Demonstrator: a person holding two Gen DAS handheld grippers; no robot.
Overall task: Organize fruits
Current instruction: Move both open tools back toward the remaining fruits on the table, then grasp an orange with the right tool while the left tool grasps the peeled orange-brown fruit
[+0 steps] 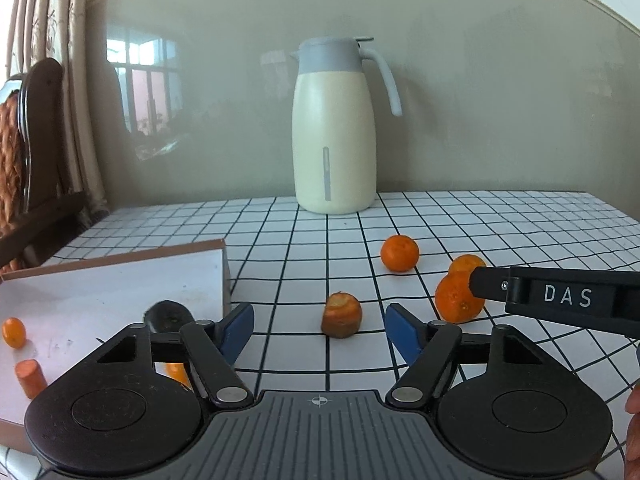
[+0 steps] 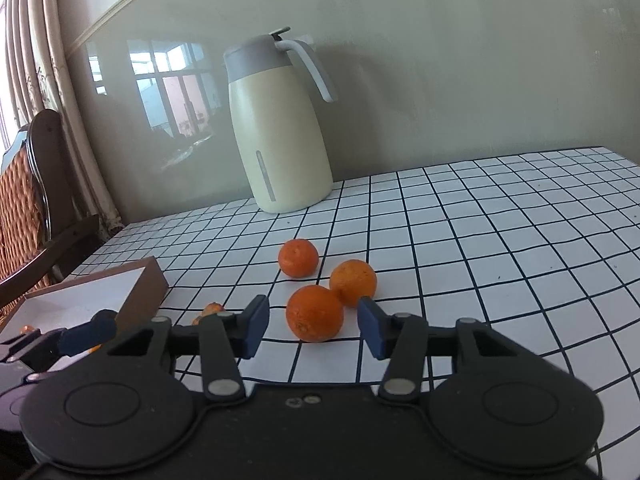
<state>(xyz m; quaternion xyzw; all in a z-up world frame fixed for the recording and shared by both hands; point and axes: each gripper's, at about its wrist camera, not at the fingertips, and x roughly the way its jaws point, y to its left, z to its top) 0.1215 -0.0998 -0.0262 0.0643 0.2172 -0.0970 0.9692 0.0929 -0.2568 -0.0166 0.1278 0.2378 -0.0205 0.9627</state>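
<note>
Both sets of jaws stand apart with fruit framed between them but not yet pinched. The right gripper (image 2: 313, 326) straddles the nearest orange (image 2: 315, 313), its blue pads (image 2: 256, 330) clear of the peel on either side; no contact shows. The left gripper (image 1: 320, 330) is lined up on a stubby, browned carrot piece (image 1: 342, 315) that sits a little ahead of its pads, apart from them.

The step in hand looks like a paired approach: each hand settling on its own target before lifting it toward the shallow box (image 1: 116, 264) at the left. The next move, as I judge it, calls for pushing each gripper slightly further on, then squeezing until the pads bear on the sides.

The orange is round, with firm, dimpled skin, and will likely roll if nudged off-centre; a second orange (image 2: 353, 282) touches it behind, and a third (image 2: 298, 258) lies near, so a careless squeeze could knock them. The carrot piece is short, rough at its cut top and dull-skinned. The box has brown card walls and a smooth white floor, already holding a small oval orange fruit (image 1: 14, 332) and a carrot stub (image 1: 31, 378). The surface (image 2: 500, 240) wears a white cloth with a black grid; a cream, matte jug (image 2: 276, 132) with a grey lid stands at the back.
</note>
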